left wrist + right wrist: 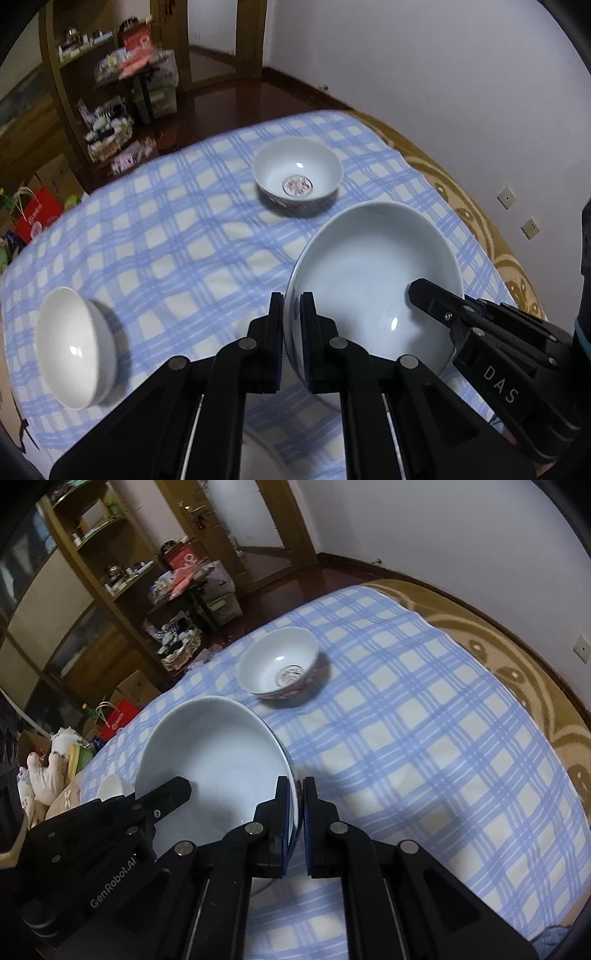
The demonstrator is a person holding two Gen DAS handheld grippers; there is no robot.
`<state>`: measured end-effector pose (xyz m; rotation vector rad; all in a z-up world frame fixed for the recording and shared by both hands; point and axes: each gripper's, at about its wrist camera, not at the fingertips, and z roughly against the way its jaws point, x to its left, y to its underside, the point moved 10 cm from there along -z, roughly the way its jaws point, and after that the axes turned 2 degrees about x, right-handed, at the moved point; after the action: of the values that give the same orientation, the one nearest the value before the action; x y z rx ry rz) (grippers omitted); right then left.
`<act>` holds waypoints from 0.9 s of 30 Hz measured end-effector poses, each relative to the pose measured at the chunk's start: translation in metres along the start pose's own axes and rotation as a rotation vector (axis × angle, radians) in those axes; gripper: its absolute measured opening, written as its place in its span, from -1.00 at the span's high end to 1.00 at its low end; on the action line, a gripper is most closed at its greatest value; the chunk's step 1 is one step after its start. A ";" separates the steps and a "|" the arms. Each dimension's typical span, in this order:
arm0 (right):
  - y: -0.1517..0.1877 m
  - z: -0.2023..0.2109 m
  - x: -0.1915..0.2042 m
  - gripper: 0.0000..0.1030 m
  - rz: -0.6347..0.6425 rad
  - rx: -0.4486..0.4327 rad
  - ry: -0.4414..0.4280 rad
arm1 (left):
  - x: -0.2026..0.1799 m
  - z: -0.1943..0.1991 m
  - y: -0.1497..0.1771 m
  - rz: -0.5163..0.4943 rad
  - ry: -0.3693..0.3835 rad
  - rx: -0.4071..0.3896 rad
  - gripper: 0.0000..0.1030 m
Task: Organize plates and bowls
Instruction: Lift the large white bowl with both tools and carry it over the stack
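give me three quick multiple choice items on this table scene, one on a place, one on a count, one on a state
1. Where is the small white bowl with a red emblem inside?
A. on the blue checked tablecloth
B. inside the large dish
C. on the floor

2. How many dishes show in the left wrist view?
A. one
B. three
C. five

3. How is the large pale blue-white dish held?
A. by one pair of tongs
B. lying free
C. by both

Answers: 1 A, the emblem bowl stands alone on the tablecloth. 2 B, it, a plain white bowl and the large dish. 3 C, left tongs and right tongs each clamp its rim.
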<state>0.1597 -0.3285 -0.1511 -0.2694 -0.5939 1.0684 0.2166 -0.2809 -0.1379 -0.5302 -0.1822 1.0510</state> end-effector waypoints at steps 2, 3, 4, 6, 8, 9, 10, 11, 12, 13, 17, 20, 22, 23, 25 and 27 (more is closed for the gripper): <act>0.000 0.005 0.008 0.85 0.016 -0.007 -0.003 | 0.007 0.011 0.002 0.011 0.004 -0.023 0.83; 0.000 0.009 0.013 0.85 0.023 -0.012 -0.004 | 0.011 0.015 0.003 0.026 0.016 -0.030 0.83; 0.000 0.012 0.017 0.85 0.028 -0.016 -0.006 | 0.014 0.019 0.005 0.041 0.027 -0.034 0.83; 0.002 0.017 0.027 0.85 0.043 -0.019 -0.002 | 0.021 0.027 0.008 0.061 0.035 -0.040 0.83; 0.004 0.020 0.035 0.85 0.058 -0.023 0.001 | 0.028 0.035 0.010 0.065 0.024 -0.050 0.83; 0.006 0.021 0.041 0.85 0.064 -0.023 0.000 | 0.031 0.039 0.012 0.062 0.016 -0.053 0.83; 0.008 0.022 0.045 0.85 0.068 -0.022 -0.004 | 0.034 0.043 0.013 0.064 0.011 -0.055 0.83; 0.009 0.023 0.050 0.85 0.070 -0.023 -0.011 | 0.038 0.048 0.014 0.067 0.010 -0.056 0.83; 0.011 0.023 0.056 0.85 0.068 -0.023 -0.022 | 0.041 0.052 0.015 0.069 0.010 -0.057 0.83; 0.013 0.023 0.060 0.86 0.068 -0.023 -0.032 | 0.047 0.057 0.017 0.071 0.010 -0.059 0.83; 0.021 0.023 0.086 0.85 0.088 -0.026 -0.066 | 0.067 0.077 0.020 0.063 -0.012 -0.082 0.83; 0.025 0.022 0.108 0.85 0.111 -0.029 -0.085 | 0.087 0.090 0.024 0.078 -0.027 -0.098 0.83; 0.028 0.021 0.120 0.85 0.126 -0.028 -0.089 | 0.100 0.094 0.027 0.086 -0.032 -0.100 0.83; 0.030 0.020 0.125 0.85 0.132 -0.025 -0.090 | 0.105 0.095 0.028 0.087 -0.037 -0.100 0.83; 0.034 0.017 0.138 0.85 0.151 -0.017 -0.093 | 0.118 0.097 0.033 0.097 -0.049 -0.100 0.83; 0.036 0.015 0.147 0.85 0.167 -0.013 -0.093 | 0.127 0.097 0.038 0.107 -0.051 -0.100 0.83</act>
<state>0.1753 -0.1838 -0.1089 -0.2854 -0.6700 1.2435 0.2124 -0.1248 -0.0864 -0.6085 -0.2547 1.1652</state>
